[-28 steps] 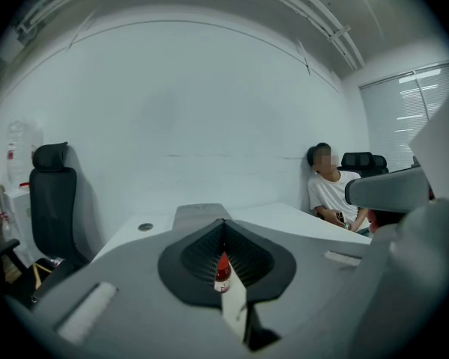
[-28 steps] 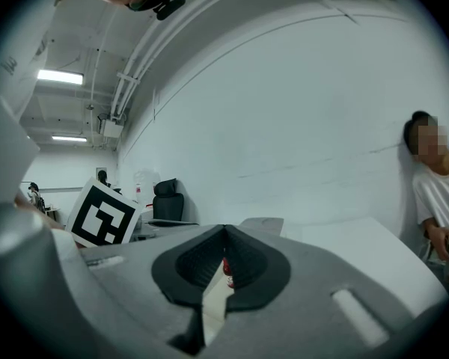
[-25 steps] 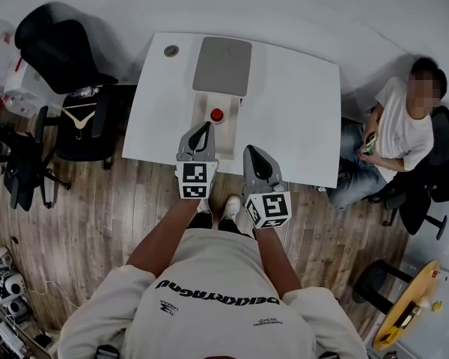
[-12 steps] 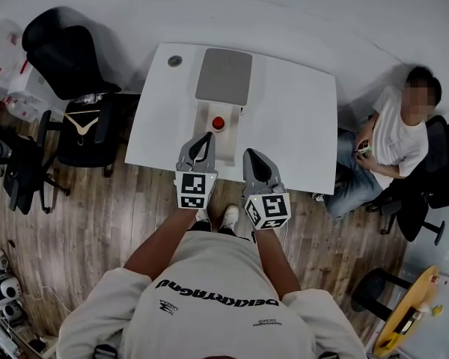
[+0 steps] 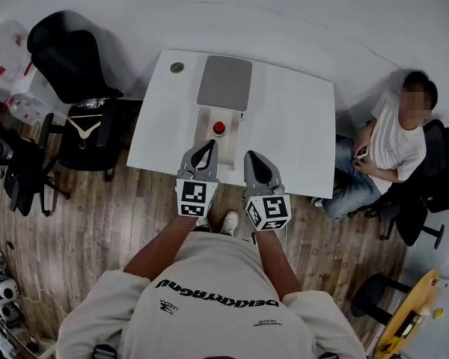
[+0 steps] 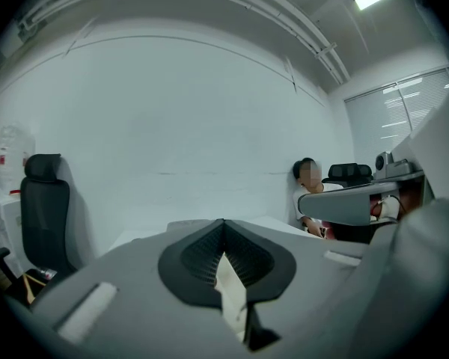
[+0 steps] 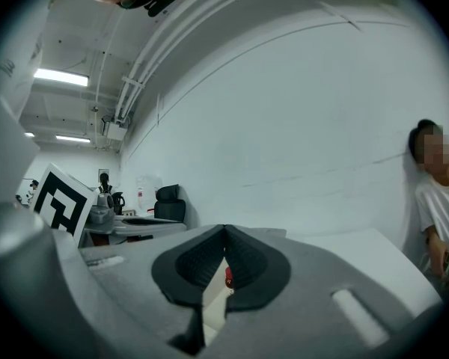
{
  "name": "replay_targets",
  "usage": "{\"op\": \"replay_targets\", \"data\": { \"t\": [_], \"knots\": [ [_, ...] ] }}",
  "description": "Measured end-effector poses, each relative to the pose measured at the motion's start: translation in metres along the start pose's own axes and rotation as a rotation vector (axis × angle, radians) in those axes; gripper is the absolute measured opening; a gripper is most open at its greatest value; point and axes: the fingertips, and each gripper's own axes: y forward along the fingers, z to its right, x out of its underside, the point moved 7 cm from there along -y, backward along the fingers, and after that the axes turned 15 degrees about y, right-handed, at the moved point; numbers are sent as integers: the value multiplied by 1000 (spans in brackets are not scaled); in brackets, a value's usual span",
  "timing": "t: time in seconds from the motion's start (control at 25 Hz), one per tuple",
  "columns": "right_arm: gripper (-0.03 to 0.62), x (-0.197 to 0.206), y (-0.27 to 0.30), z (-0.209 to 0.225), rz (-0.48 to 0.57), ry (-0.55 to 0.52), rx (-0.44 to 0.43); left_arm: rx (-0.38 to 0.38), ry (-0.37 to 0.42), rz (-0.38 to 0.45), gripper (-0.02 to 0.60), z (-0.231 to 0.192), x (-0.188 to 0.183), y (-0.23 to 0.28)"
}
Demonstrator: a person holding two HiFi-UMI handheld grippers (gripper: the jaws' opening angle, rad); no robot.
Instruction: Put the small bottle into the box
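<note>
A small bottle with a red cap (image 5: 218, 128) stands on a cream box (image 5: 228, 142) in the middle of the white table (image 5: 292, 118). A flat grey lid (image 5: 224, 83) lies just beyond the box. I cannot tell whether the bottle is inside the box or resting on top. My left gripper (image 5: 206, 146) hovers at the near table edge, just short of the bottle, shut and empty (image 6: 224, 226). My right gripper (image 5: 253, 158) is beside it, also shut and empty (image 7: 224, 232). The red cap (image 7: 229, 277) shows through the slit under its jaws.
A small round grey disc (image 5: 177, 67) sits at the table's far left corner. Black office chairs (image 5: 71, 66) stand to the left, one with a coat hanger (image 5: 82, 128) on it. A person in a white shirt (image 5: 393, 144) sits at the right of the table. The floor is wood.
The head view has shifted, so the table sits a little lower and further right in the frame. Both grippers stay shut at the near edge, slightly further from the bottle.
</note>
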Motion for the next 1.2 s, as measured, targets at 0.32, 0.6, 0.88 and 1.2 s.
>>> {"op": "replay_targets", "data": {
  "t": [0.32,0.6,0.88,1.2],
  "knots": [
    [-2,-6,-5,0,7,-12,-3,29,12,26,3,10,-9,-9],
    [-2,-10,-6,-1,18,-18,-8,44,17,52,3,10,-12,-13],
    [-2,-13,-8,-1,29,-33,-15,59,25,64,3,15,-13,-19],
    [-2,-14,-9,3,31,-38,-26,64,15,70,3,24,-13,-21]
  ]
}}
